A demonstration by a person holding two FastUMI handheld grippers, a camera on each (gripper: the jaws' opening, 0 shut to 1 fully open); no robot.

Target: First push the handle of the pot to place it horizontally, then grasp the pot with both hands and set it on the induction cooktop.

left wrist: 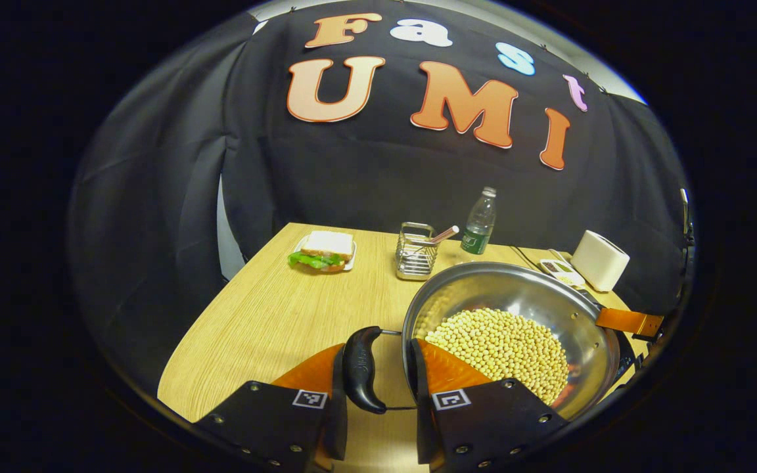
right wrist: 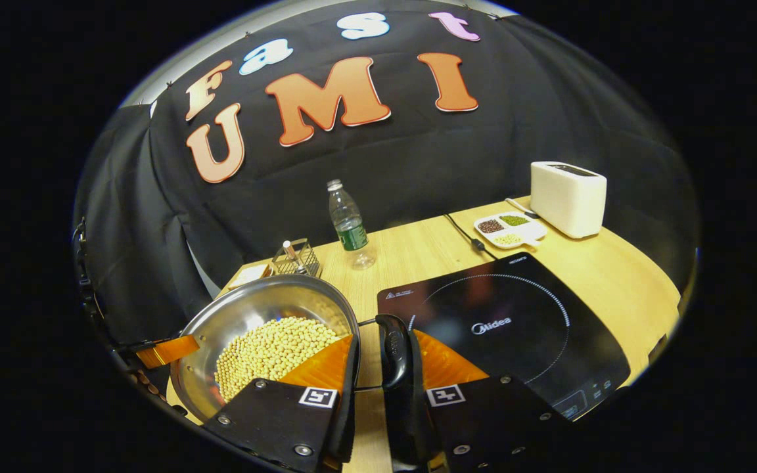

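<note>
One pot (left wrist: 516, 309), one cooktop (right wrist: 516, 328), one bottle (right wrist: 349, 226), one toaster (right wrist: 566, 197), one sandwich (left wrist: 324, 251).

We see both views evenly lit from above, sharp at the centre, with glare on the pot's (left wrist: 516, 295) steel wall. Fisheye distortion bends the table (right wrist: 615, 269) edge, and the borders darken.

The glass top of the induction cooktop (right wrist: 510, 322) lies bare, with open desk (right wrist: 615, 269) around it. Behind it, a cable (right wrist: 467, 236), a small dish of beans (right wrist: 508, 230) and a toaster (right wrist: 568, 197) crowd the back edge. A water bottle (right wrist: 350, 226) and wire rack (right wrist: 296, 259) stand behind the pot (right wrist: 253, 315). Bare wood lies between the pot and a sandwich plate (left wrist: 323, 253).
</note>
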